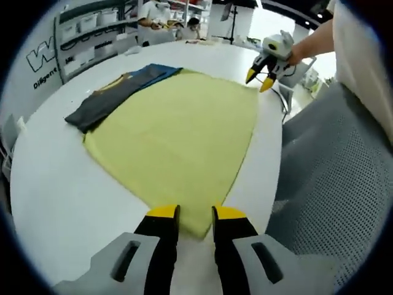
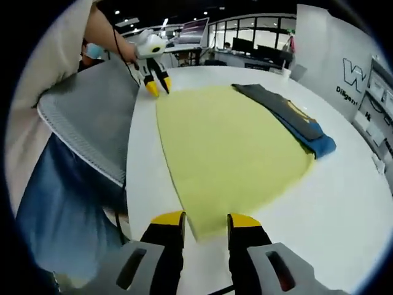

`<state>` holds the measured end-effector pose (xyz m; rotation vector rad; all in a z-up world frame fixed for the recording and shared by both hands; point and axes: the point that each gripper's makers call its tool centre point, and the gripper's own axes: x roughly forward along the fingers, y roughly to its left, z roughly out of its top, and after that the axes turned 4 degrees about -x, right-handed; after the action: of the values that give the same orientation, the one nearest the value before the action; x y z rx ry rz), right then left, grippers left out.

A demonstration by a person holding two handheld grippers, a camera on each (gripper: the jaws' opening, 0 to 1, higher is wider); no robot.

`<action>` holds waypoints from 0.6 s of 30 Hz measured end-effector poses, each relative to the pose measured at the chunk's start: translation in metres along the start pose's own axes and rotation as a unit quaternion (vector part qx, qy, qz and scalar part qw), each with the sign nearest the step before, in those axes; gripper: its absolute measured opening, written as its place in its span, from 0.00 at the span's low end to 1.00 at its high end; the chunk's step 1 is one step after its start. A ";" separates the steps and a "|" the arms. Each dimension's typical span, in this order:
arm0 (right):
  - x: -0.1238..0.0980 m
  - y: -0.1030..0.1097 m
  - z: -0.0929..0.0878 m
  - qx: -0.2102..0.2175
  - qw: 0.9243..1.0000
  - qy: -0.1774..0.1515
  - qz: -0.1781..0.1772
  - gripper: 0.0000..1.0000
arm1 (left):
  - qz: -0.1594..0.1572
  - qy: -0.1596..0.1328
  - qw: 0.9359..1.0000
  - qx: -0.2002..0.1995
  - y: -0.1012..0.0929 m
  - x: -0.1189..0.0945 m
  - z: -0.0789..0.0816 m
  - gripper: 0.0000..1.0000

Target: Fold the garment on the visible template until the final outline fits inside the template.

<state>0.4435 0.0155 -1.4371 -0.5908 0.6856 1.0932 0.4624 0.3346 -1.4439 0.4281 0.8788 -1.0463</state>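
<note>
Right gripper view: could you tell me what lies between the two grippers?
The flat yellow-green cloth spans the white table from the right gripper to the left gripper.

A yellow-green garment (image 1: 178,135) is lying flat, spread wide across the white bench (image 1: 55,184), overlapping a folded dark garment (image 1: 116,92).

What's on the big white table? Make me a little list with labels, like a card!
table: white, round-edged
yellow cloth: large, spread flat on the table
dark garment: grey and blue, folded, lying beside the yellow cloth at its far edge
left gripper: jaws open, over the near corner of the yellow cloth
right gripper: jaws open, over another corner of the yellow cloth
person: standing at the table edge, holding both grippers
grey mesh: lying by the table edge next to the person
</note>
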 end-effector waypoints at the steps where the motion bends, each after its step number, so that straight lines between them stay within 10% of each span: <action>1: 0.000 0.002 -0.003 -0.010 1.000 0.007 0.003 0.21 | -0.001 0.005 1.000 0.009 -0.001 0.001 -0.003 0.20; 18: -0.001 -0.001 -0.014 -0.045 0.998 0.026 -0.028 0.00 | 0.022 0.006 0.999 0.043 0.003 0.000 -0.002 0.02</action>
<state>0.4407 0.0041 -1.4456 -0.7139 0.6635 1.0638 0.4642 0.3375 -1.4450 0.5251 0.8335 -1.0452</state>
